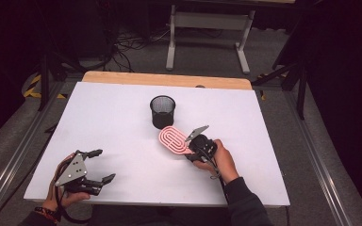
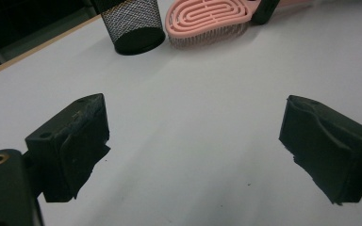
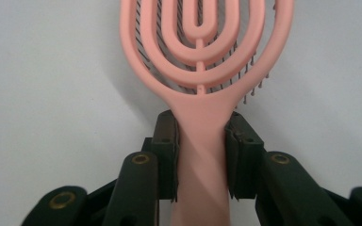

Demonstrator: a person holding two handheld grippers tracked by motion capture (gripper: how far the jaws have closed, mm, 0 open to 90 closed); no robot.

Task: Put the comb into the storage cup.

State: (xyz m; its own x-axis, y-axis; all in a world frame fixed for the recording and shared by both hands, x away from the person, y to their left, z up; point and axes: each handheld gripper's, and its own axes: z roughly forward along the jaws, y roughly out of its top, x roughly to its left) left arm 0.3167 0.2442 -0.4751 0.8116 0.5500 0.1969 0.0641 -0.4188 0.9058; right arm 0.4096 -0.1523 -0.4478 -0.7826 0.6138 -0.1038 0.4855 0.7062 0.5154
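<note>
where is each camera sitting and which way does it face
High view: above the person's side, looking forward and down on the white table; both hands, the left tongs and right tongs show.
Left gripper view: rides the left tongs, looking across the table between its open jaws at the mesh cup.
Right gripper view: rides the right tongs, looking along the pink brush whose handle they clamp.
All three share the brush.

Hairbrush (image 3: 202,61) head cut off by top edge; handle end hidden behind right gripper (image 3: 201,155).
</note>
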